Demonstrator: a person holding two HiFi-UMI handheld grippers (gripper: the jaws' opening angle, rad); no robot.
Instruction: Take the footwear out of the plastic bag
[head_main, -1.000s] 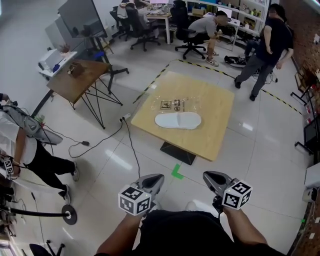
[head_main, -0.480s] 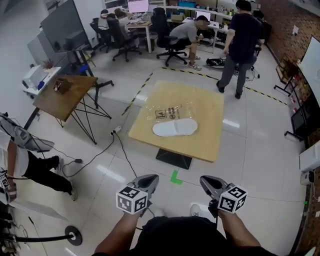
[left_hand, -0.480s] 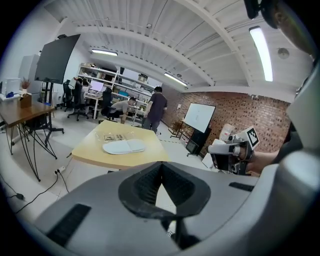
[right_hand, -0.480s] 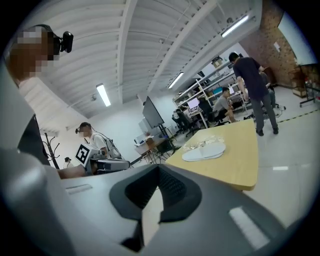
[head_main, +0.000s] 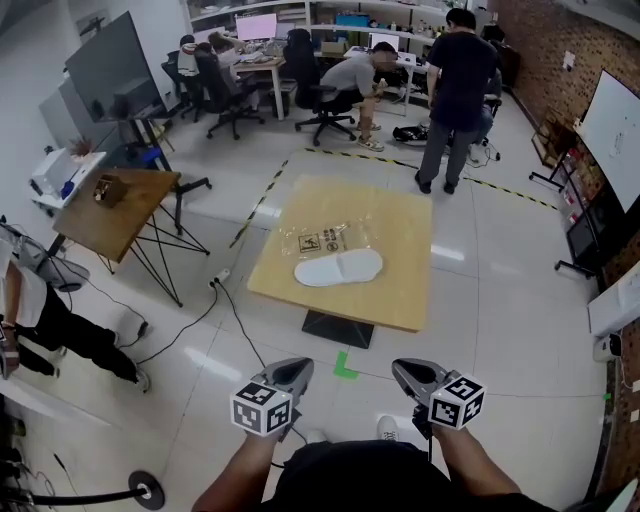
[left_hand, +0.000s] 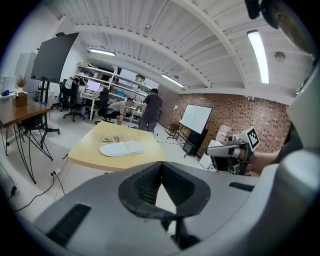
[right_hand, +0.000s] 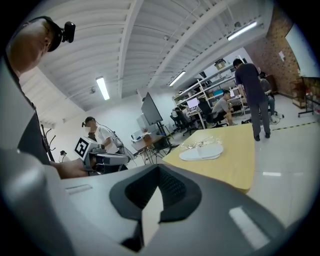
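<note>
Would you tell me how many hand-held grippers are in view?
2: left hand-held gripper and right hand-held gripper, side by side low in the head view, both shut, empty. More may be hidden.

The person wears dark clothing that leaves the forearms bare, and white shoes show just beyond it. A small black camera is mounted at the head. The left hand-held gripper and the right hand-held gripper look alike: a smooth light-grey shell tapering to a rounded nose, with a white cube printed with black square markers at its near end. Black ribbed pads line each nose, and dark slots mark the shell on either side.
</note>
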